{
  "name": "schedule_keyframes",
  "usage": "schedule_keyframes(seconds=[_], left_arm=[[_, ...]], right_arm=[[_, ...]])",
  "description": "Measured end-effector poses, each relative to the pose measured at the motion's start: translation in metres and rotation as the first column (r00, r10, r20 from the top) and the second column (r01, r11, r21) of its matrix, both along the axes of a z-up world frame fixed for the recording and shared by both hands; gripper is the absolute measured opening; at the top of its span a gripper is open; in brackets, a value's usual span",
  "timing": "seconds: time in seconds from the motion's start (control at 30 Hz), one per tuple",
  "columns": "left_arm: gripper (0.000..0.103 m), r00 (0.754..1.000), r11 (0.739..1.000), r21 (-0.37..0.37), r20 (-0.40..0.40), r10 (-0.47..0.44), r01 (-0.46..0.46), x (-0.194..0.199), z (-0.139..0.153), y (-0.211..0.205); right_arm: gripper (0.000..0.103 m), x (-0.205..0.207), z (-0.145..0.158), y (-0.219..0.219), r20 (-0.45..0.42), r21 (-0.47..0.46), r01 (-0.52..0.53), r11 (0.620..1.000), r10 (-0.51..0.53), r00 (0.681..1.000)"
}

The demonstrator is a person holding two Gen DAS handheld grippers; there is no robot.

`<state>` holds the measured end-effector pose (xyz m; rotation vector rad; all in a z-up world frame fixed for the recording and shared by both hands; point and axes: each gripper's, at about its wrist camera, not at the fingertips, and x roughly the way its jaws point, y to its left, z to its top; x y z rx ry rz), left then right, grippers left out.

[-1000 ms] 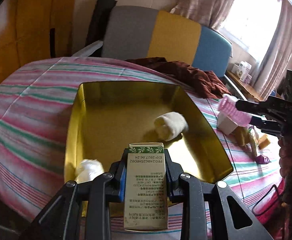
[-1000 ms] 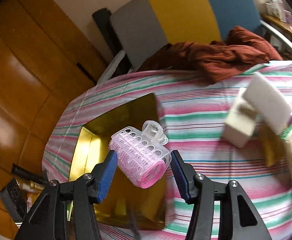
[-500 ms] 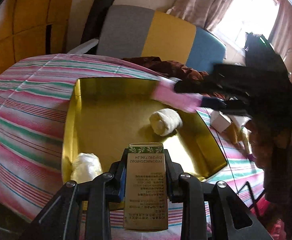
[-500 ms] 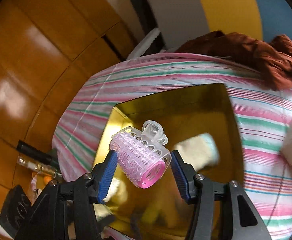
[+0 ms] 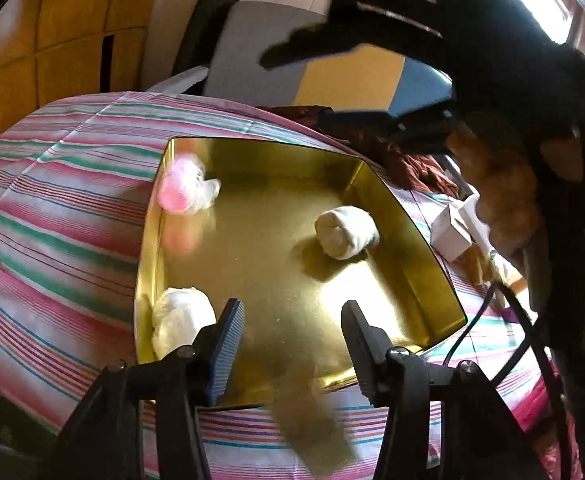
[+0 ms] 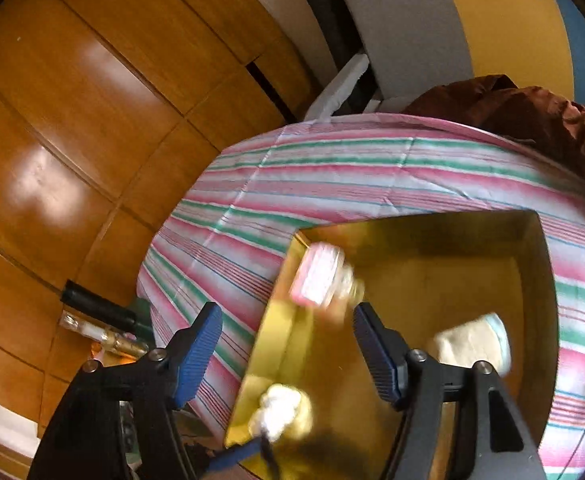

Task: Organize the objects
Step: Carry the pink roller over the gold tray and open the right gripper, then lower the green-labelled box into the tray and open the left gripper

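Both claws stand spread and carry nothing. The left claw [image 5: 292, 344] hangs over the near edge of the gold tin [image 5: 392, 208], and the right claw [image 6: 288, 354] hovers above the tin's left wall.

The pink hair roller [image 5: 180, 192] sits blurred in the tin's 11 o'clock corner, right against the wall. A brownish smear at the bottom of the left view may be the small carton [image 5: 308, 420], low by the tin's near rim at 6 o'clock; it is too blurred to tell whether it lies inside or out.

The main risk is that carton. If it strikes the rim, it could tip onto the striped worktop [image 5: 52, 208] and slide toward the near edge. The roller is round and light, so it may bounce or roll across the smooth metal floor.

A rolled white cloth [image 5: 348, 232] lies at 2 o'clock and a white wad [image 5: 180, 316] lies in the 7 o'clock corner. The tin's middle is open, with plenty of room to set things down. The tin's upright walls are the edges to clear when reaching in. More loose items, a white box [image 5: 452, 232] among them, wait on the worktop at 3 o'clock.
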<state>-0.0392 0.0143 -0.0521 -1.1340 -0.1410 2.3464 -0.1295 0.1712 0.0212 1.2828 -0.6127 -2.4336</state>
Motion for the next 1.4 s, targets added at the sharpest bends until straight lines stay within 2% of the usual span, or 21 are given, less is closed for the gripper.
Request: schedule_keyframes(seconds=[0.2, 0.37, 0.47, 0.53, 0.63, 0.7, 0.87, 0.93, 1.03, 1.13, 1.4], left_arm=[[0.061, 0.999, 0.999, -0.023, -0.028, 0.028, -0.029, 0.001, 0.007, 0.000], [0.062, 0.997, 0.997, -0.051, -0.050, 0.057, -0.060, 0.001, 0.006, -0.002], [0.061, 0.993, 0.995, -0.007, -0.058, 0.101, -0.101, 0.000, 0.007, -0.015], [0.062, 0.982, 0.989, 0.024, -0.113, 0.149, -0.147, -0.001, 0.008, -0.028], [0.061, 0.970, 0.974, 0.038, -0.097, 0.224, -0.221, -0.013, 0.009, -0.054], [0.061, 0.955, 0.962, 0.049, -0.118, 0.273, -0.269, -0.018, 0.019, -0.078], [0.062, 0.914, 0.931, 0.015, -0.186, 0.360, -0.363, -0.019, 0.038, -0.123], [0.062, 0.904, 0.920, 0.006, -0.187, 0.385, -0.391, -0.017, 0.039, -0.138], [0.062, 0.905, 0.916, -0.011, -0.164, 0.393, -0.400, -0.015, 0.035, -0.144], [0.063, 0.918, 0.928, -0.010, -0.153, 0.367, -0.373, -0.013, 0.033, -0.132], [0.066, 0.976, 0.986, 0.007, -0.144, 0.163, -0.164, -0.014, 0.034, -0.056]], right_arm=[[0.073, 0.025, -0.007, 0.009, 0.006, 0.068, 0.040, 0.997, -0.040, 0.999], [0.073, 0.045, -0.010, 0.026, 0.003, 0.073, 0.099, 0.992, -0.099, 0.995], [0.073, 0.058, -0.012, 0.035, -0.002, 0.068, 0.127, 0.990, -0.127, 0.992], [0.073, 0.068, -0.014, 0.038, -0.001, 0.070, 0.132, 0.989, -0.132, 0.991], [0.073, 0.080, -0.016, 0.041, -0.008, 0.099, 0.130, 0.986, -0.130, 0.991], [0.073, 0.086, -0.019, 0.044, -0.007, 0.096, 0.132, 0.987, -0.132, 0.991], [0.073, 0.087, -0.027, 0.041, 0.014, 0.097, 0.118, 0.988, -0.120, 0.993], [0.073, 0.087, -0.028, 0.043, 0.017, 0.096, 0.121, 0.988, -0.123, 0.992], [0.073, 0.090, -0.027, 0.049, 0.018, 0.095, 0.141, 0.985, -0.144, 0.989], [0.073, 0.097, -0.026, 0.059, 0.020, 0.110, 0.166, 0.980, -0.170, 0.985], [0.073, 0.125, -0.033, 0.100, 0.046, 0.136, 0.264, 0.955, -0.272, 0.961]])
